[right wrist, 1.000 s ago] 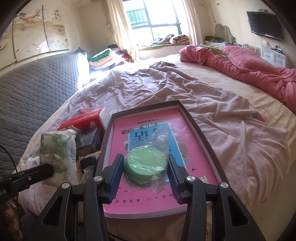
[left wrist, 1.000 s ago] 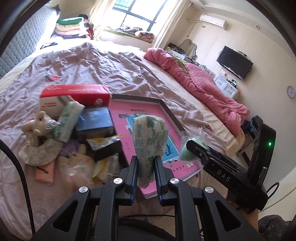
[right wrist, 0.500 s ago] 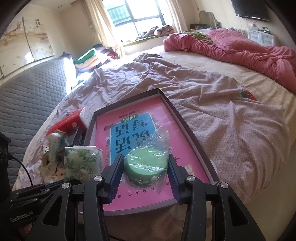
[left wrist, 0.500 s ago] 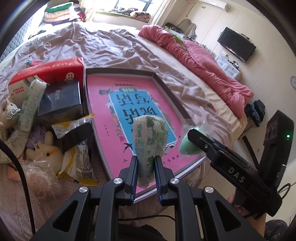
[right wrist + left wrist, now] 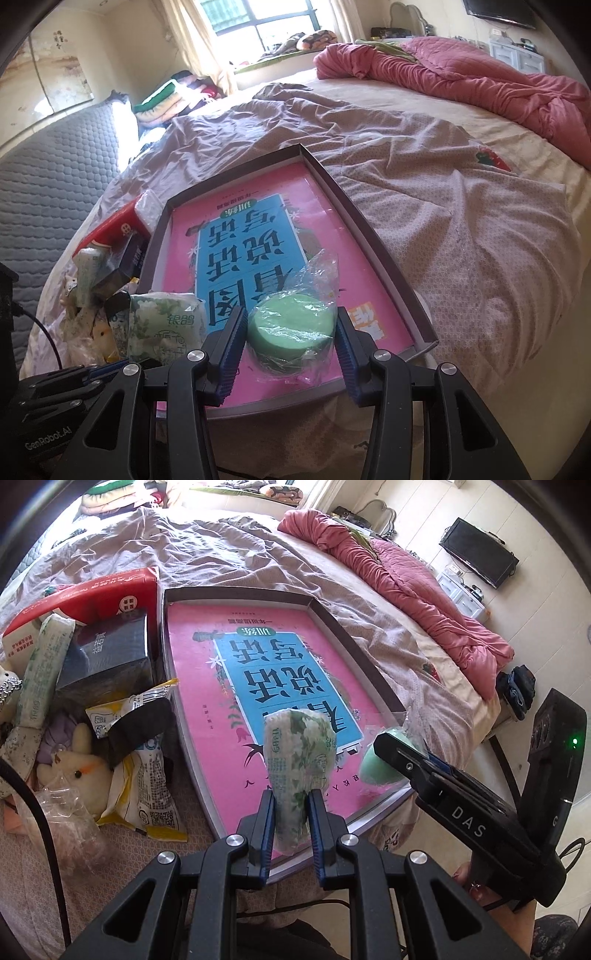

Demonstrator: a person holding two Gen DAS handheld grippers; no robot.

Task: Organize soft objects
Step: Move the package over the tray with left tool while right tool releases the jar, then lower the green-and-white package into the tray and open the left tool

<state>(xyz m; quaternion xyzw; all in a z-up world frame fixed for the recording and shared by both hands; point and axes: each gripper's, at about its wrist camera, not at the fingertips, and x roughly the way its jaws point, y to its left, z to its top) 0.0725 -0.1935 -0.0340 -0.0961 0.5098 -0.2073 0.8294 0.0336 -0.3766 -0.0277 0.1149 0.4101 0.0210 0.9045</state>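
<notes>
A shallow dark-rimmed box lid (image 5: 332,620) (image 5: 351,206) with a pink and blue printed floor lies on the bed. My left gripper (image 5: 290,819) is shut on a green-and-white tissue pack (image 5: 299,760) (image 5: 162,325), held upright over the lid's near left part. My right gripper (image 5: 290,343) is shut on a round green sponge in clear plastic wrap (image 5: 291,328) (image 5: 380,764), over the lid's near right corner. Whether either item touches the lid's floor I cannot tell.
Left of the lid lies a pile: a red tissue box (image 5: 92,598), a dark box (image 5: 107,653), a long tissue pack (image 5: 44,668), a yellow snack bag (image 5: 140,797), a plush bunny (image 5: 77,768). A pink quilt (image 5: 406,583) lies far right. The bed edge is just below the lid.
Both grippers have sunk toward the lid with their items, and the views have tilted downward. The lid looks larger and closer now. Neither grip has changed.
</notes>
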